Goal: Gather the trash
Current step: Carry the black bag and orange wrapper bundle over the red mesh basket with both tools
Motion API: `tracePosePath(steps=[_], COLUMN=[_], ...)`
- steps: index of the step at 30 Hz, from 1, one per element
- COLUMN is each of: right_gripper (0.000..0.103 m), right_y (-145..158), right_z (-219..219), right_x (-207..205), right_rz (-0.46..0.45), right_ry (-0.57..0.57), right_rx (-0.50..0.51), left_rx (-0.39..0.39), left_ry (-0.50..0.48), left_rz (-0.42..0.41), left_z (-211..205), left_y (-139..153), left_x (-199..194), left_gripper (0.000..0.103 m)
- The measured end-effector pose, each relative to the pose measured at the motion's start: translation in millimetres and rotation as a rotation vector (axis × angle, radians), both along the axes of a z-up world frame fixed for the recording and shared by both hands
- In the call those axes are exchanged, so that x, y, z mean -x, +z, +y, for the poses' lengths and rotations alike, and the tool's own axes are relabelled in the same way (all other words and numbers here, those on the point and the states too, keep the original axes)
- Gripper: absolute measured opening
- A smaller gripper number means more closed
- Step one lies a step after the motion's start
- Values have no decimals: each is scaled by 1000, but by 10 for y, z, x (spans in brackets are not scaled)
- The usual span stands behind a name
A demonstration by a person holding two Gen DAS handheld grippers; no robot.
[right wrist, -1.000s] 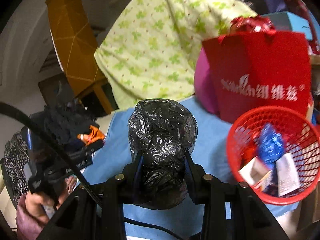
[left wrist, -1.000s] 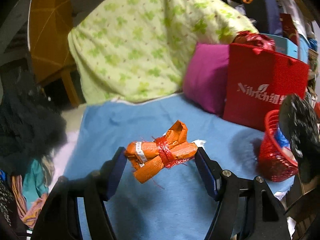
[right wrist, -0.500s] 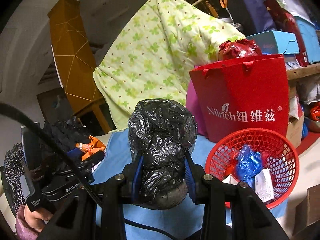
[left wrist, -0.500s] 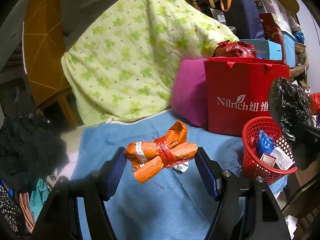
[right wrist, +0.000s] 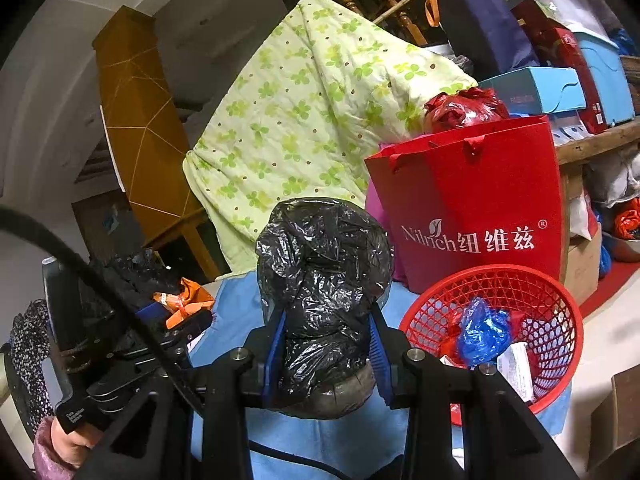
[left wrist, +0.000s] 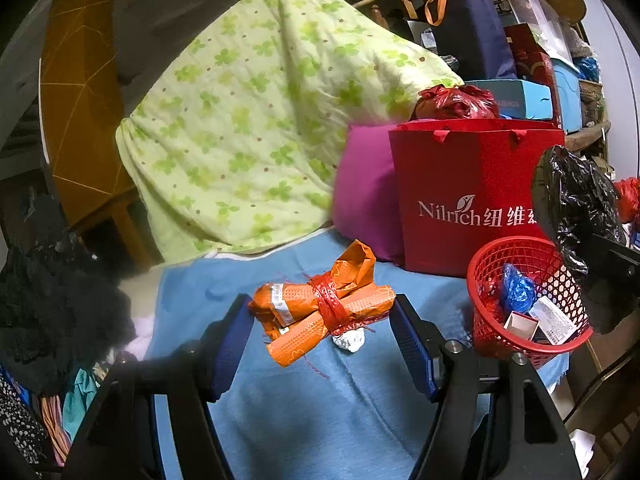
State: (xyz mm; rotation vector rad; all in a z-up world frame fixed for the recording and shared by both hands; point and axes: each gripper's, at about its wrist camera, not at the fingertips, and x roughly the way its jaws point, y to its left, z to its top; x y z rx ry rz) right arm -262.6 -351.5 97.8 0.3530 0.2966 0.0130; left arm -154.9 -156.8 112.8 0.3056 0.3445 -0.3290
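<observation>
My left gripper [left wrist: 322,312] is shut on an orange wrapper bundle [left wrist: 320,308] tied with red string, held above the blue cloth [left wrist: 320,408]. A small crumpled white scrap [left wrist: 350,340] lies on the cloth below it. My right gripper [right wrist: 326,324] is shut on a crumpled black plastic bag [right wrist: 324,272], held left of the red mesh basket [right wrist: 556,308]. The basket [left wrist: 492,264] holds a blue wrapper [right wrist: 482,332] and paper scraps. The black bag also shows at the right edge of the left wrist view [left wrist: 576,208]. The left gripper with the orange bundle also shows in the right wrist view [right wrist: 182,304].
A red paper bag [left wrist: 472,184] stands behind the basket beside a magenta pillow [left wrist: 364,192]. A green-patterned quilt [left wrist: 256,120] is piled at the back. Dark clothes [left wrist: 52,292] lie at the left. Boxes [right wrist: 536,92] sit on a shelf at the right.
Both grippers have lifted and drawn back with their loads; more of the quilt, railing and shelf shows. The white scrap under the orange bundle has come into view.
</observation>
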Motion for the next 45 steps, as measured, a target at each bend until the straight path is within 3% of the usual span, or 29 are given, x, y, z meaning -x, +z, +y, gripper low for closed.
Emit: tracePosePath(steps=[45], right_gripper=[40], right_y=[-24], right_z=[-40], right_x=[344], right_rz=[-19], right_ry=[-83], right_rx=[-72], left_rx=[-70], left_ry=[-79], left_rz=[-11], left_z=[-415], left_y=[-17], left_x=[131], left_gripper=[71])
